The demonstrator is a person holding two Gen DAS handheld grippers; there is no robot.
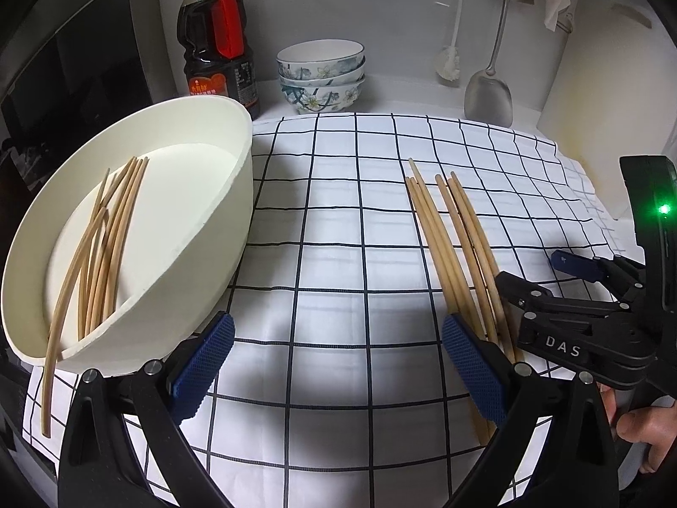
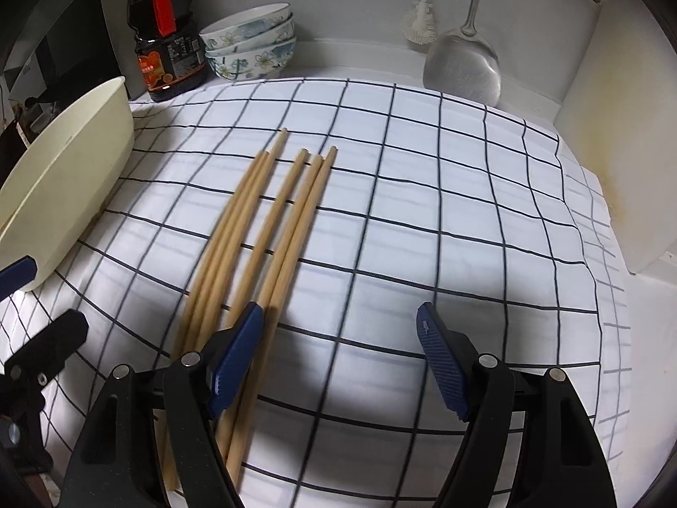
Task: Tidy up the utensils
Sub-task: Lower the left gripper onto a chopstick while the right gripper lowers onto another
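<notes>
Up front, left gripper (image 1: 338,364) spread wide, nothing in it; right gripper (image 2: 342,360) also released, left pad just over loose chopsticks (image 2: 271,228) lying on checkered cloth (image 2: 423,220). Further left, cream bowl (image 1: 237,194) holding more chopsticks (image 1: 105,245). At back: soy sauce bottle (image 1: 220,55), stacked floral bowls (image 1: 321,76), steel spatula (image 1: 488,93).

My right gripper's (image 2: 338,355) left finger (image 2: 237,351) hides the near ends of the chopsticks (image 2: 254,228). Left of my left gripper (image 1: 338,364), the basin's (image 1: 237,194) near rim is cut off behind its finger. The bottle (image 1: 218,42) label is too small to read.
</notes>
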